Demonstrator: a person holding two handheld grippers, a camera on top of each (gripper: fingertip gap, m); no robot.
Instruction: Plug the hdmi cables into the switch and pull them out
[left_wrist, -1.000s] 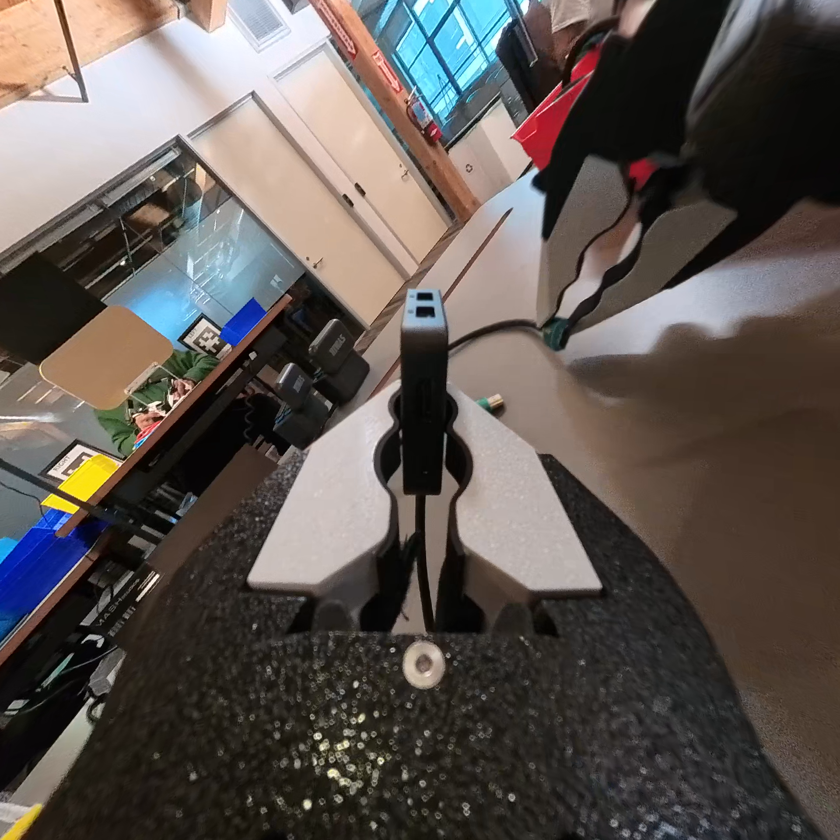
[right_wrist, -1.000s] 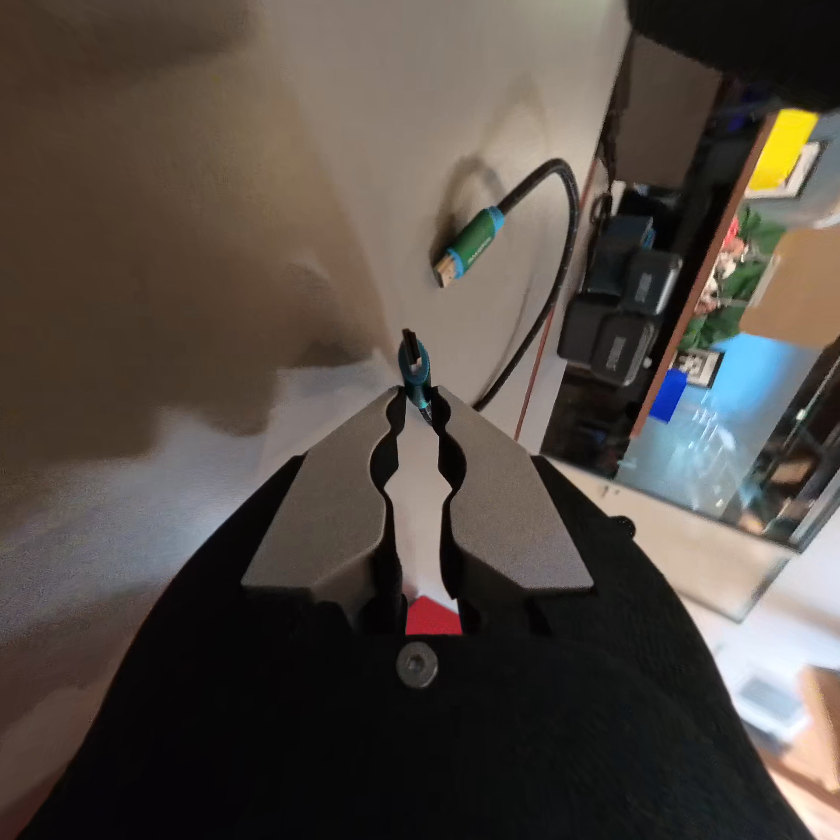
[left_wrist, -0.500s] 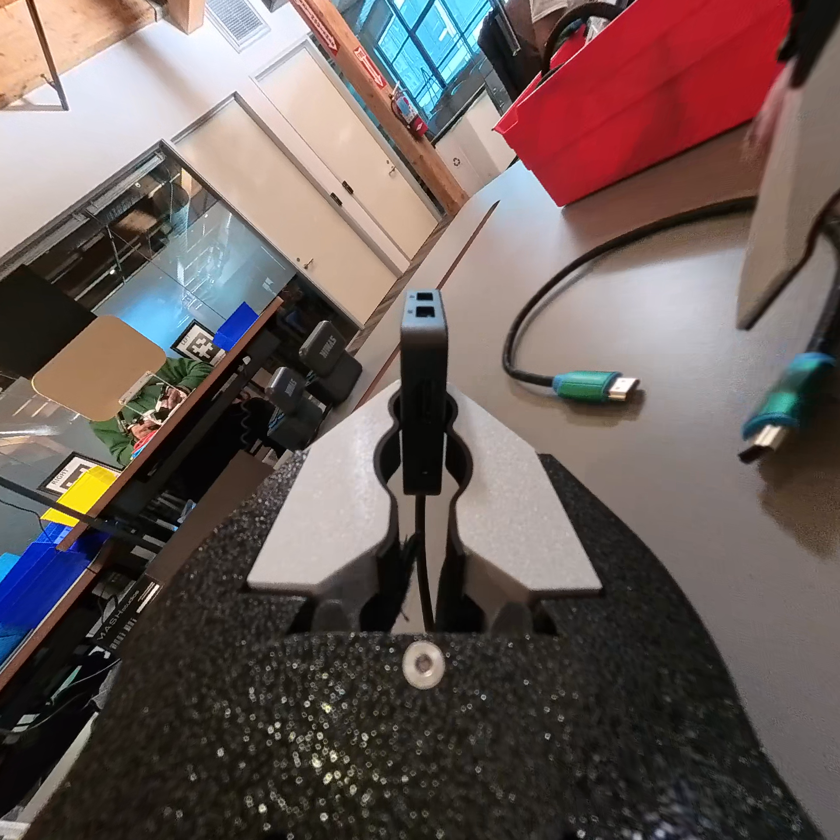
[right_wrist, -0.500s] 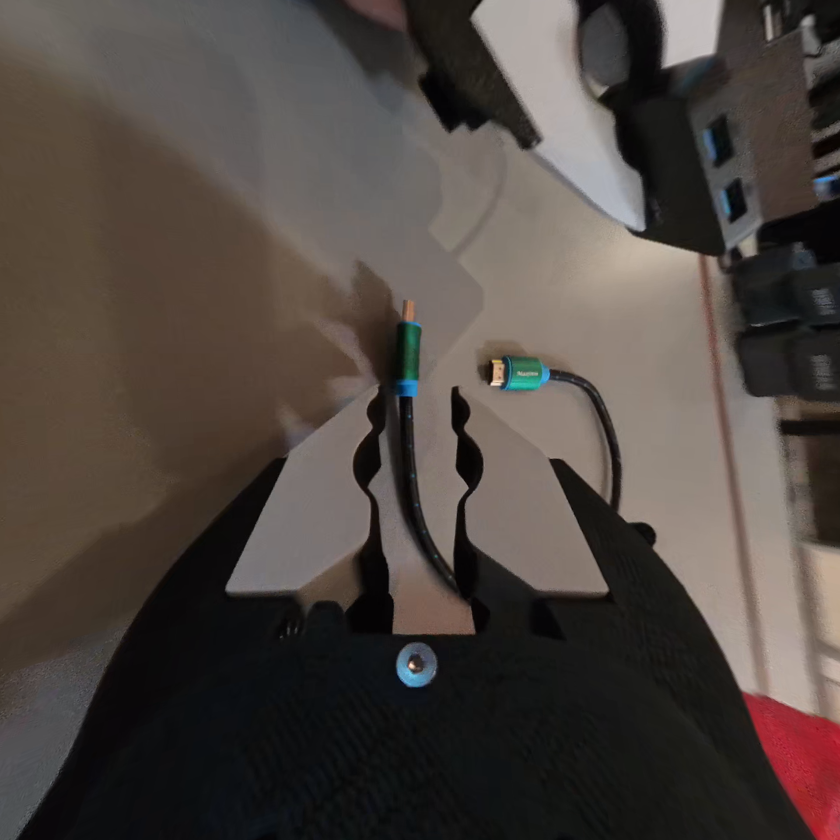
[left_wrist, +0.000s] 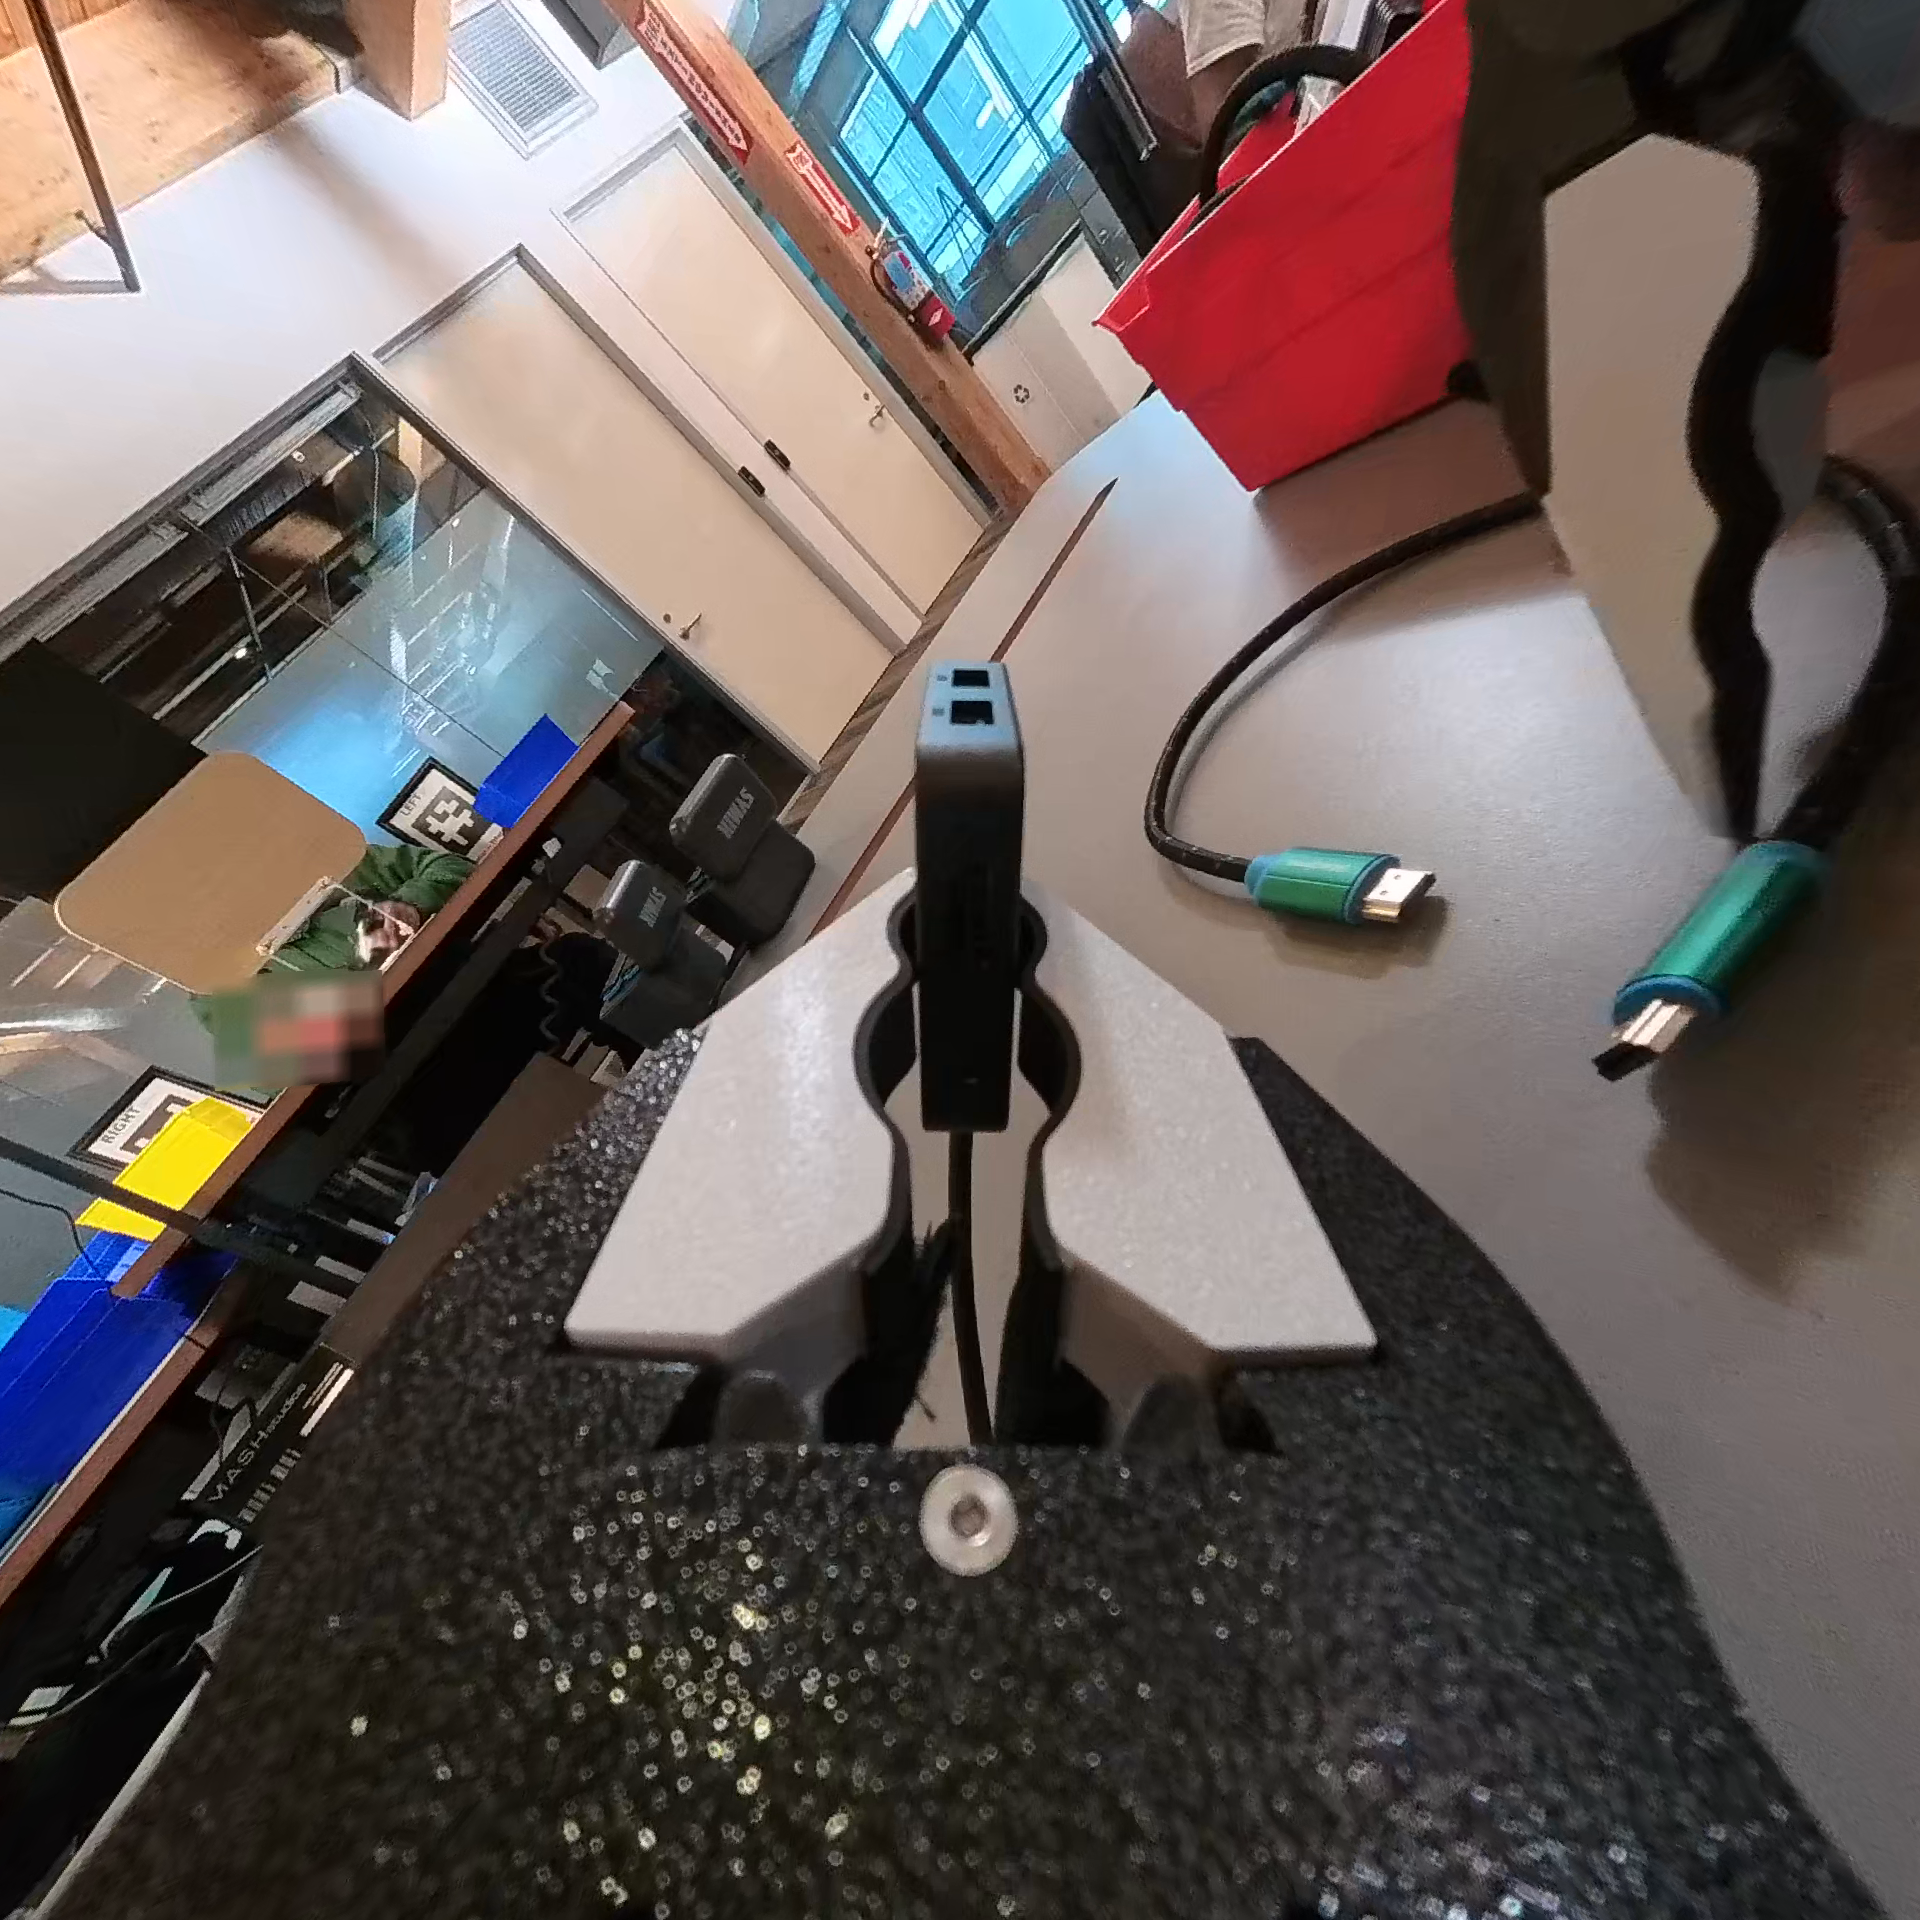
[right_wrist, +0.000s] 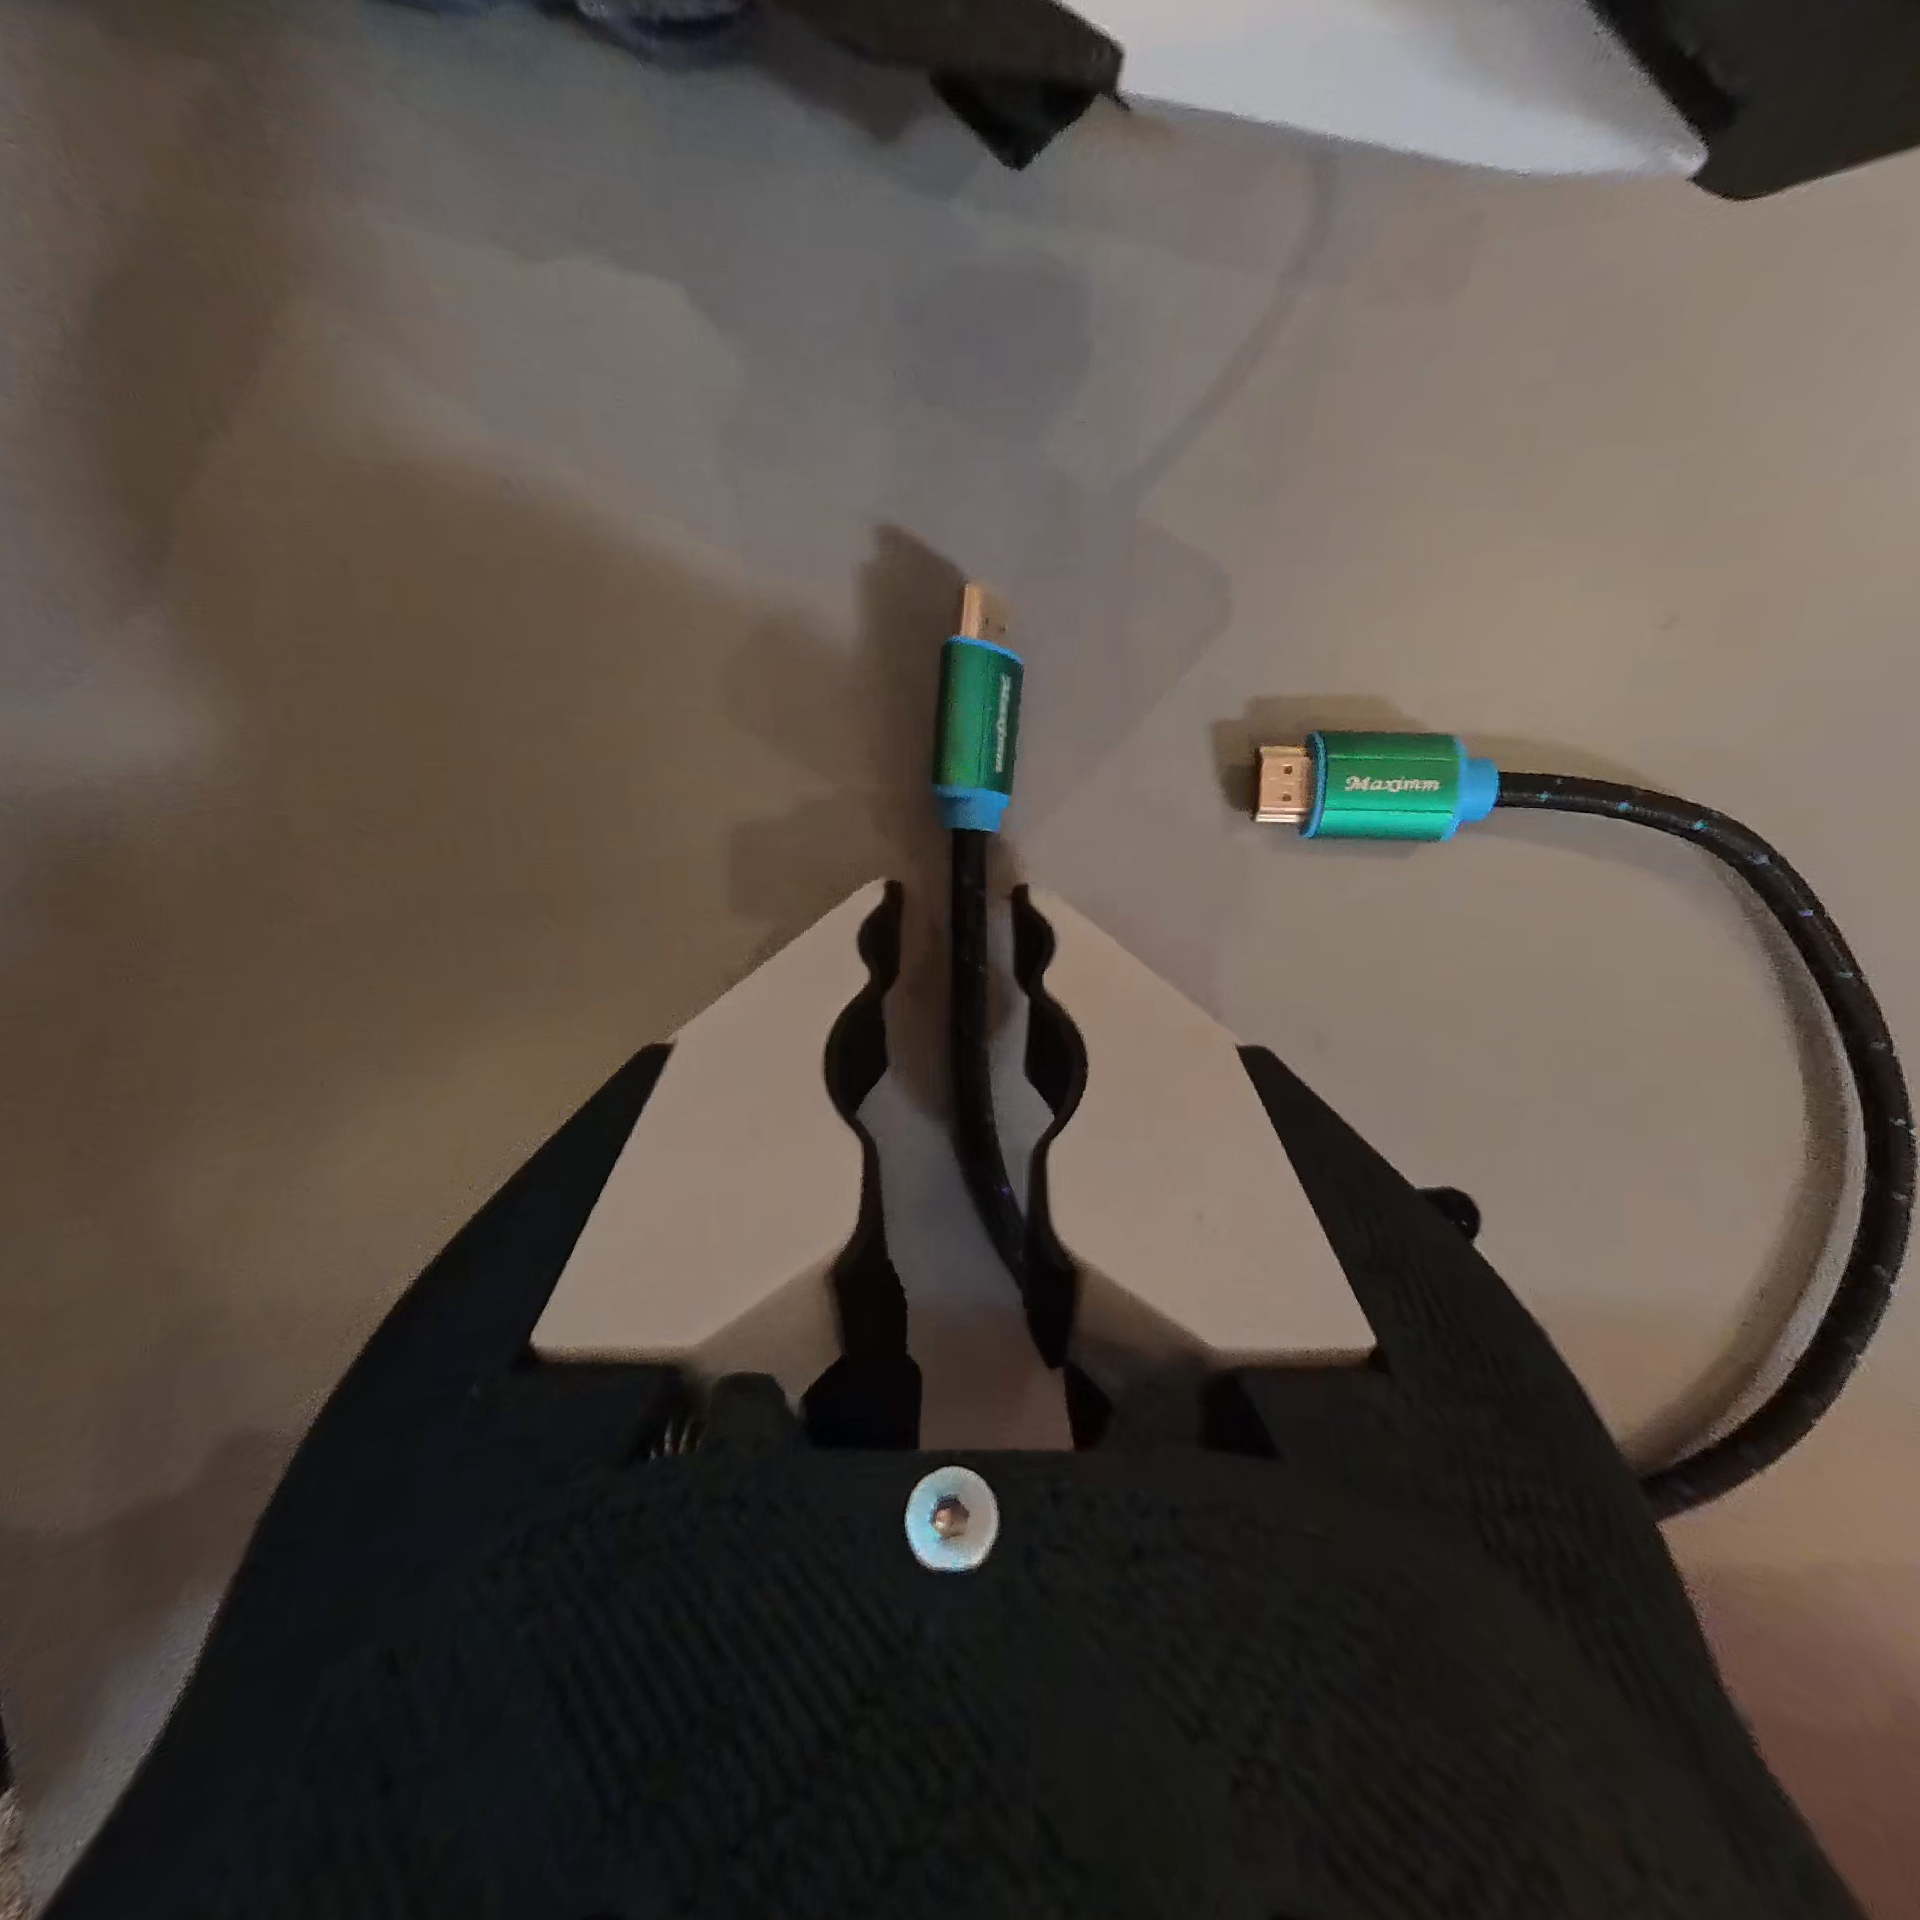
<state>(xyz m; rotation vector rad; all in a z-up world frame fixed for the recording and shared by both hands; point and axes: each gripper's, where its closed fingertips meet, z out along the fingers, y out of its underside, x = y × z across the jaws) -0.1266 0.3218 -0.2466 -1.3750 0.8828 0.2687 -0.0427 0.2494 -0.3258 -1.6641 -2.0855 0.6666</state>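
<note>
My left gripper (left_wrist: 966, 920) is shut on a black HDMI switch (left_wrist: 966, 831), held upright with its two ports at the far end. My right gripper (right_wrist: 956, 894) is open. A black braided cable (right_wrist: 977, 997) runs loosely between its jaws, and its green plug (right_wrist: 977, 738) sticks out just past the fingertips. This plug also shows in the left wrist view (left_wrist: 1714, 956), low over the table under the right gripper's fingers (left_wrist: 1621, 364). A second green HDMI plug (right_wrist: 1382, 784) lies on the table to the right; it also shows in the left wrist view (left_wrist: 1325, 883).
A red bin (left_wrist: 1299, 312) stands at the back of the grey table (left_wrist: 1558, 1455). The second cable loops across the table (right_wrist: 1860, 1143). The left gripper's grey finger (right_wrist: 1351, 94) shows blurred at the top of the right wrist view. The table edge (left_wrist: 935, 748) runs left of the switch. Left tips to right tips: about 15 centimetres.
My right gripper was shut on the green plug; it has opened and drawn back along the cable. The plug now lies ahead of its jaws. The left gripper still holds the switch.
</note>
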